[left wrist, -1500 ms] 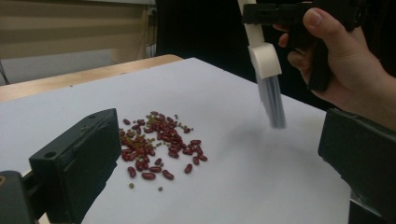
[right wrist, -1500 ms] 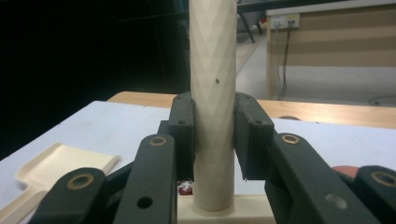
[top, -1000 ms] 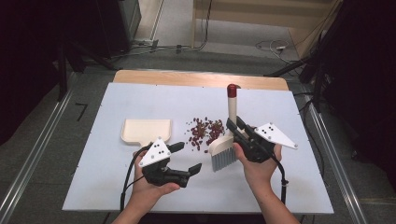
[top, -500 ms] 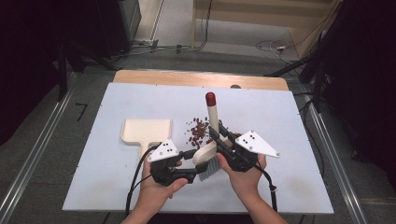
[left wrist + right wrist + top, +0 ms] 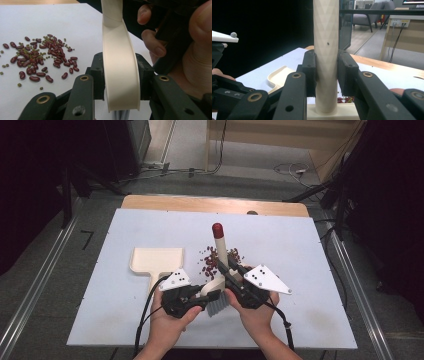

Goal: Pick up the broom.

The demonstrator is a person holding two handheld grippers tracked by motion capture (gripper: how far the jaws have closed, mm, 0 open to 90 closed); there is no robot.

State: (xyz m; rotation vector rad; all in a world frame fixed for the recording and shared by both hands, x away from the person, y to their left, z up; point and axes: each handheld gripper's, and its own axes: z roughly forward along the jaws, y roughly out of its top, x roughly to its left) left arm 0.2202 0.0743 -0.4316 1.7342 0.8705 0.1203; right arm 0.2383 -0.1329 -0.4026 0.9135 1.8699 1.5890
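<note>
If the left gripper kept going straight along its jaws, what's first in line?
Nothing new at first: the left gripper is already shut on the brush head. Just beyond sits the person's right hand with the right gripper, so probably that; depth is unclear.

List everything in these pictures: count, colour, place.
brush: one, cream with a red-tipped handle and grey bristles, table centre, held by both grippers
beans: a scattered pile, dark red with small green ones, on the table behind the brush
dustpan: one, cream, on the table left of the beans
table: one, pale blue top, wooden far edge
left gripper: black, jaws have just been closing and now clamp the brush head
right gripper: black, shut on the brush handle
hands: two, at the near edge
</note>
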